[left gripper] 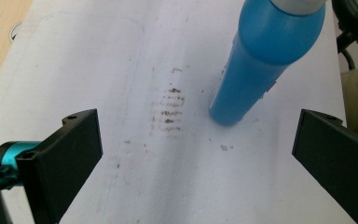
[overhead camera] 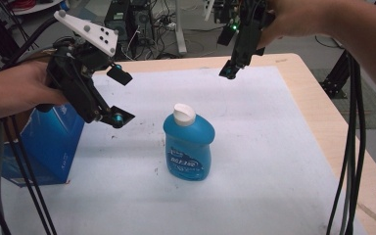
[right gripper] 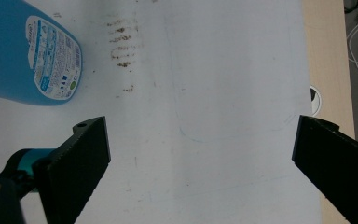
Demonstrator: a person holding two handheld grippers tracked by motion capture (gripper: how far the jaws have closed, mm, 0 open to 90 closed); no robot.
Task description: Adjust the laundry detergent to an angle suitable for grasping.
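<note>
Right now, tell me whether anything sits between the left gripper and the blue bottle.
Nothing visible does. The left gripper hangs open above the white mat, left of the upright blue bottle, with bare mat between them. The blue box stands further left, behind the gripper and out of the path.
</note>
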